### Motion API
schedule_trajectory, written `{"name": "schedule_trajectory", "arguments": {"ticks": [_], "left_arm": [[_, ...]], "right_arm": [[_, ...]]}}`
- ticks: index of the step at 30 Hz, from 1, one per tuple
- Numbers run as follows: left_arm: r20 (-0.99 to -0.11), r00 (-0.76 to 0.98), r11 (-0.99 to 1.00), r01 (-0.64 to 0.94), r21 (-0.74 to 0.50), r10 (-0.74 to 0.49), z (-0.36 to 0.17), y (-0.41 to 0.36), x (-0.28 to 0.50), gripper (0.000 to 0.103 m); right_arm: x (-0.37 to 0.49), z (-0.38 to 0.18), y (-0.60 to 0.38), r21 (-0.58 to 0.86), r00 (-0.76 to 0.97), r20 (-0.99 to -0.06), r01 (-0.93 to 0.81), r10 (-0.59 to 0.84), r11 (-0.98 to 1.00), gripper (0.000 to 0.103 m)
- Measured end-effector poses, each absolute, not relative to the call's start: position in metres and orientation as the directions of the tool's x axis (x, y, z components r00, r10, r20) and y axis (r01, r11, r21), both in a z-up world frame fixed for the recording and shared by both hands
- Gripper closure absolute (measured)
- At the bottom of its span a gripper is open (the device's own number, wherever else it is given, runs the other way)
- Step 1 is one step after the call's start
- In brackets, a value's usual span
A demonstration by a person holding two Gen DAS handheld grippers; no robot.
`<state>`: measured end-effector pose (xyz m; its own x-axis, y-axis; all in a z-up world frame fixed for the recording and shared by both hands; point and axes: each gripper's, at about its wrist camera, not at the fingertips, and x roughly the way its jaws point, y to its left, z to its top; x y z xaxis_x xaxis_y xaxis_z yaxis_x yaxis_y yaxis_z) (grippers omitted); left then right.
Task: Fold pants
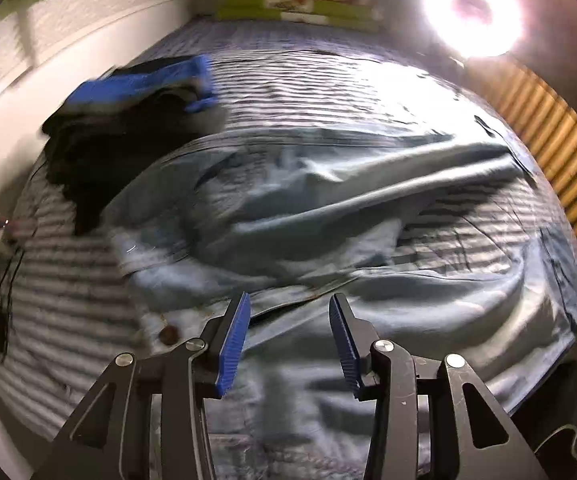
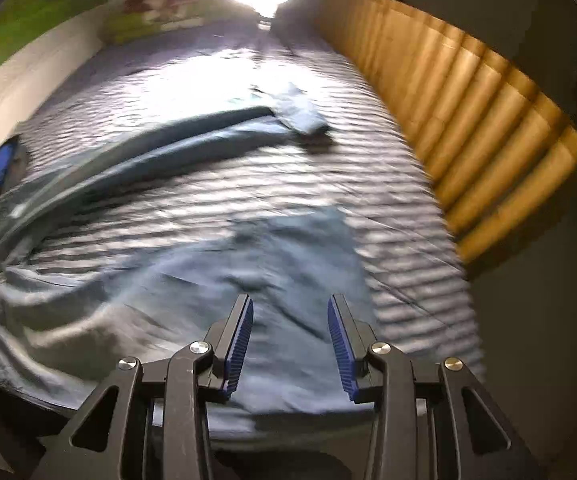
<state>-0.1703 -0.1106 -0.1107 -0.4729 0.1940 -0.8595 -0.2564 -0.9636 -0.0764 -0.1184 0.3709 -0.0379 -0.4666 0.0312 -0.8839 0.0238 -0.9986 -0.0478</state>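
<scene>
Light-blue pants (image 1: 288,208) lie rumpled across the striped bed (image 2: 216,184) (frames blurred). Left hand-held gripper (image 1: 289,306) and right hand-held gripper (image 2: 290,306) hover above them, jaws apart, empty.

My right gripper (image 2: 290,316) hangs with jaws parted (nothing between them) above crumpled light-blue denim pants (image 2: 192,264) near the striped bed's (image 2: 408,208) front edge.

Soft, matt light-blue denim pants (image 1: 288,184) lie rumpled on a striped woven cloth bedcover (image 2: 408,240).
</scene>
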Motion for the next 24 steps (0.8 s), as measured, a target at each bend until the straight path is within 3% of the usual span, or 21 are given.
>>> {"name": "schedule_trajectory", "arguments": {"ticks": [8, 17, 19, 21, 24], "left_arm": [[-0.881, -0.357, -0.852, -0.514, -0.094, 0.312, -0.140, 0.008, -0.176, 0.058], [-0.900, -0.314, -0.847, -0.521, -0.101, 0.301, -0.162, 0.034, -0.174, 0.058], [-0.903, -0.315, -0.854, -0.510, -0.100, 0.293, -0.164, 0.035, -0.176, 0.058], [-0.903, -0.317, -0.855, -0.510, -0.097, 0.291, -0.164, 0.035, -0.177, 0.058], [-0.900, -0.325, -0.857, -0.506, -0.094, 0.290, -0.160, 0.032, -0.178, 0.058]], "right_arm": [[-0.138, -0.115, 0.345, -0.019, -0.291, -0.957, 0.056, 0.002, -0.998, 0.065], [-0.146, -0.181, 0.352, -0.128, -0.190, -0.976, 0.104, 0.106, -0.986, 0.064], [-0.148, -0.180, 0.361, -0.090, -0.181, -0.981, 0.101, 0.071, -0.991, 0.070], [-0.147, -0.177, 0.371, -0.101, -0.180, -0.980, 0.086, 0.085, -0.991, 0.083], [-0.143, -0.163, 0.392, -0.157, -0.208, -0.968, 0.058, 0.142, -0.986, 0.087]]}}
